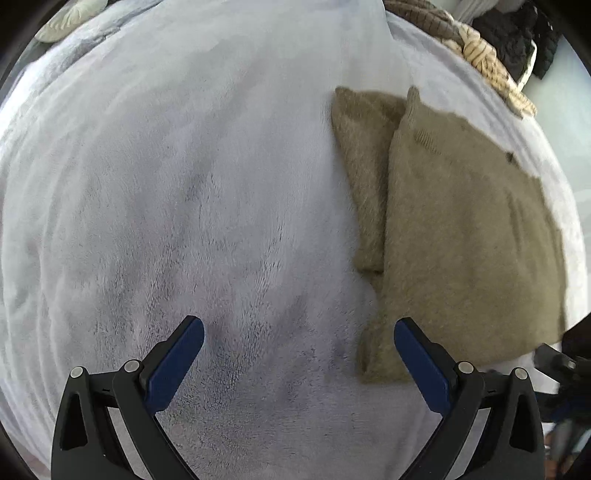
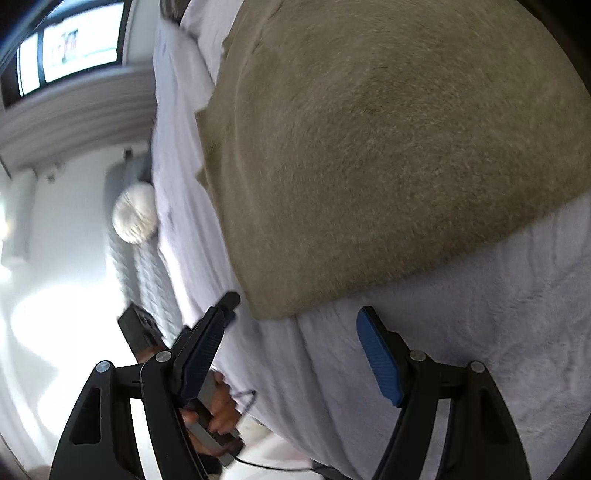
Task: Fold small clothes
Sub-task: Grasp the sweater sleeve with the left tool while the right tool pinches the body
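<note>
A tan fuzzy sweater (image 1: 461,229) lies folded on the white fleece blanket (image 1: 184,184), at the right of the left wrist view, one narrow part (image 1: 365,155) showing along its left side. My left gripper (image 1: 299,328) points down at the blanket and is open; its right finger (image 1: 417,358) hangs over the sweater's near corner, and nothing is between the fingers. In the right wrist view the sweater (image 2: 388,147) fills the upper right. My right gripper (image 2: 293,314) is open just off the sweater's near edge, with only blanket (image 2: 461,314) between its fingers.
Knitted and dark clothes (image 1: 487,62) are piled at the far right of the bed. A round cushion (image 1: 74,18) lies at the far left. A hand (image 2: 221,406) holding the other gripper's handle shows behind my right gripper's left finger. Beyond the bed edge are a window (image 2: 74,44) and pale floor (image 2: 55,277).
</note>
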Demonstrator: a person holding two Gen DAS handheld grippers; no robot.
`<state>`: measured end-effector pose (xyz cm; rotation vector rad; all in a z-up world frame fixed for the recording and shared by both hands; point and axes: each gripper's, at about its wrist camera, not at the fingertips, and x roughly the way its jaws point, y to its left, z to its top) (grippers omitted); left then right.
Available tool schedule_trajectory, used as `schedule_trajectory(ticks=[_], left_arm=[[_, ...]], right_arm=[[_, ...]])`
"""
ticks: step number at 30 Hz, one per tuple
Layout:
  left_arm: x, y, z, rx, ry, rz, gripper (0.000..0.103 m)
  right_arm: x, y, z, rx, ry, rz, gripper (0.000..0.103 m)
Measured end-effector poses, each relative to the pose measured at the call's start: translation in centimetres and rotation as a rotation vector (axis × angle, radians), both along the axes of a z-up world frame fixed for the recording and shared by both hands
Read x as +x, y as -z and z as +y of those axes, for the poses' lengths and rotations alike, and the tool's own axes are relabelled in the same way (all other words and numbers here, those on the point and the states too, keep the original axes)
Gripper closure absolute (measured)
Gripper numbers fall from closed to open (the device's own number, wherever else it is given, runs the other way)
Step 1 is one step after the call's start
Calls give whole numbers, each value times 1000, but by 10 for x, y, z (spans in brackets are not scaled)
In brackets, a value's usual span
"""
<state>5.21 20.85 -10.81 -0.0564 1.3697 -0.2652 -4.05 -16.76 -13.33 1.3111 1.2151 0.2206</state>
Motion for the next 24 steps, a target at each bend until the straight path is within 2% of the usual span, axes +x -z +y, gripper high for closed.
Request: schedule_trajectory(ticks=[7,11,12,13,14,15,21,24], left_arm=[[18,-4,8,-108,-29,40,0],[25,-1,6,-217,-46,87,0],[27,0,4,-242,-47,97,0],[30,0,1,-275,-44,109,0],[33,1,-1,-304,-40,118,0],[38,3,-6,-335,-33,129,0],[62,22,-34,-506,-1,223,0],[72,23,-57,-541,44,229,0]], right_arm=[[16,18,13,65,81,-15,25],[30,22,17,113,136,-41,27],[34,25,20,138,154,-42,42],[32,27,16,163,169,-42,70],[35,30,17,187,174,-37,85],[40,30,19,195,170,-34,93],[53,-5,17,192,111,-168,93],[56,-21,12,176,80,-204,93]])
